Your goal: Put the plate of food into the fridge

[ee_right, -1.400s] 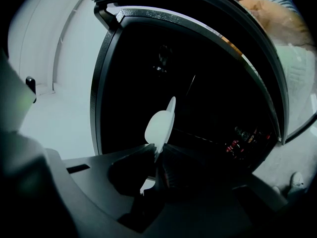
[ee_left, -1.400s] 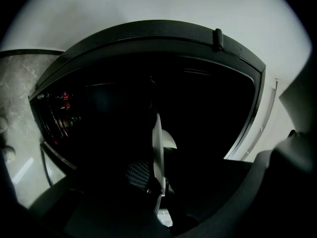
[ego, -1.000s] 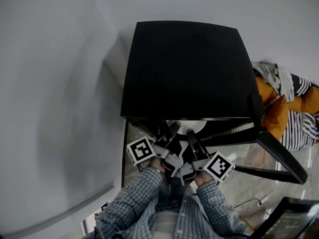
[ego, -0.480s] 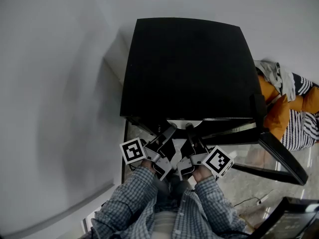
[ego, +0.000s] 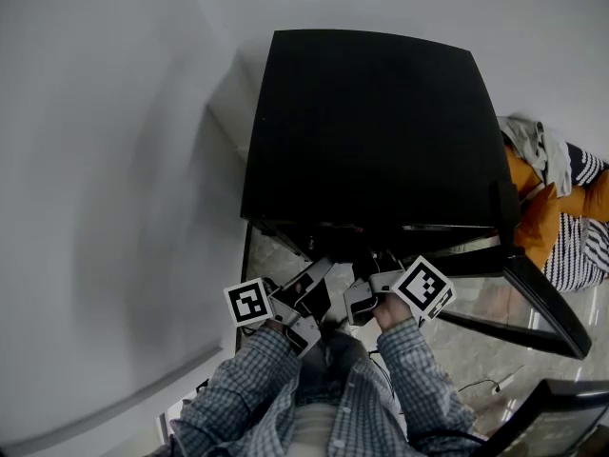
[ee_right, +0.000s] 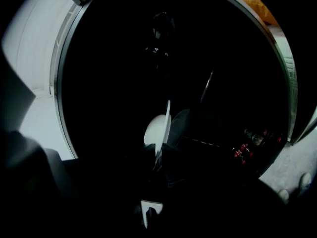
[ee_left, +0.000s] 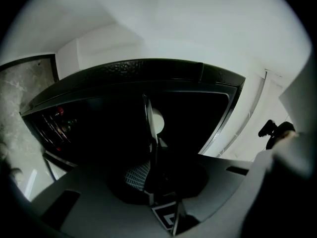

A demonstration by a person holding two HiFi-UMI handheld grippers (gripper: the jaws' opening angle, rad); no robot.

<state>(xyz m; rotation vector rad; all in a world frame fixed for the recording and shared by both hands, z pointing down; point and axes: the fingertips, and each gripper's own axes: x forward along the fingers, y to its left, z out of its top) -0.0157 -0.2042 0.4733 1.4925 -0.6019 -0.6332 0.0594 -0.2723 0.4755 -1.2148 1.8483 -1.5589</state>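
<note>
Stone floor (ego: 466,355): black fridge (ego: 371,131) standing, clothes heap (ego: 547,198) beside.

Looks like a plain living space, not a fitted kitchen: a small black fridge (ego: 371,131), its door (ego: 538,298) swung open, stands on a pale stone-patterned floor (ego: 481,346) against bare white walls (ego: 105,160), with orange and striped clothes (ego: 557,203) heaped just beside it.

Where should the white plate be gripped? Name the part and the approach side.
Grip the thin near rim of the plate, coming in level from the open front of the fridge. The plate sits edge-on to that opening, so only its rim offers a bite, with one jaw on each face. The left gripper and right gripper each seem clamped on that rim.
</note>
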